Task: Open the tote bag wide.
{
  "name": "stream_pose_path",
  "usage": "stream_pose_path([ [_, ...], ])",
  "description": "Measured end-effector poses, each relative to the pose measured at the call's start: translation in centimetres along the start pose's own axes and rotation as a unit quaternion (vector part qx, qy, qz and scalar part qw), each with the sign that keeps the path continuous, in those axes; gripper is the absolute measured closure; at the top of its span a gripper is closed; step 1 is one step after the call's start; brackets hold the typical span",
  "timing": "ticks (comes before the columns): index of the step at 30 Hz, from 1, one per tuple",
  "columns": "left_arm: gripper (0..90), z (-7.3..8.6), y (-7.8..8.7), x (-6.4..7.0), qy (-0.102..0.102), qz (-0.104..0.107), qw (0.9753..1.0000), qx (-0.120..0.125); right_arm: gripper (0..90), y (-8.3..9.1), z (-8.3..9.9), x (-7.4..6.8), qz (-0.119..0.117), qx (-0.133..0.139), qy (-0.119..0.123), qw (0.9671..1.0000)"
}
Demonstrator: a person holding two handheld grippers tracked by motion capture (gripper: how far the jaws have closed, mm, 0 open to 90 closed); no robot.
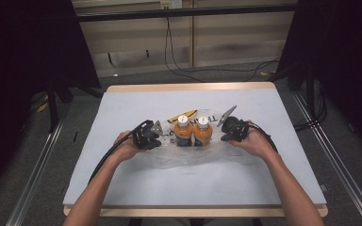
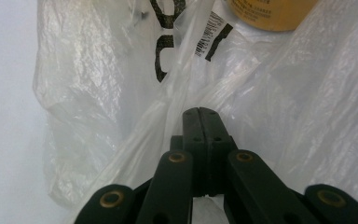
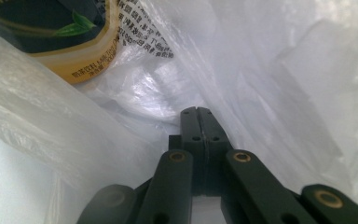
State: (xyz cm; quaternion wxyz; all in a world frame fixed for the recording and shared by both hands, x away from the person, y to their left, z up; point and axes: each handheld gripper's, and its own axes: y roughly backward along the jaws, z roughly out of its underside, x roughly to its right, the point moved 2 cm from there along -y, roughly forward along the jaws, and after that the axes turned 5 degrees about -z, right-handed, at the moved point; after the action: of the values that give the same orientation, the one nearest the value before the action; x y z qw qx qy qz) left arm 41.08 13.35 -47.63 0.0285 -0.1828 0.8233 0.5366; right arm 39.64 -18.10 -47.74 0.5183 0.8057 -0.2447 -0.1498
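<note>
Two orange bottles with white caps, one (image 1: 184,133) beside the other (image 1: 203,133), stand upright mid-table inside a clear plastic bag (image 1: 193,157) with black print. My left gripper (image 1: 160,138) is at the bag's left side and my right gripper (image 1: 224,134) at its right side. In the left gripper view the jaws of the left gripper (image 2: 199,112) are pressed together with the bag's film (image 2: 121,93) bunched at their tips, below an orange bottle base (image 2: 270,14). The right gripper (image 3: 197,111) is likewise shut, with bag film (image 3: 270,70) around it and a labelled bottle (image 3: 51,37) close by.
The white table top (image 1: 193,188) has bare room on all sides of the bag. A yellow-and-black flat item (image 1: 181,117) lies just behind the bottles. Cables (image 1: 202,70) run across the floor beyond the table's far edge.
</note>
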Motion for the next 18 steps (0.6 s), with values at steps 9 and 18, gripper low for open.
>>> stream_pose_path([
  [9, 90.0, 0.3, 0.1, -0.3, 0.000, 0.001, 1.0000, -0.004, 90.0, 0.2, 0.4, 0.3, 0.010, -0.006, 0.002, 0.9999],
  [18, 90.0, 1.2, 0.4, -0.5, -0.017, -0.031, 0.9989, -0.030, 90.0, 1.3, 2.5, 1.2, 0.028, -0.024, -0.002, 0.9993],
])
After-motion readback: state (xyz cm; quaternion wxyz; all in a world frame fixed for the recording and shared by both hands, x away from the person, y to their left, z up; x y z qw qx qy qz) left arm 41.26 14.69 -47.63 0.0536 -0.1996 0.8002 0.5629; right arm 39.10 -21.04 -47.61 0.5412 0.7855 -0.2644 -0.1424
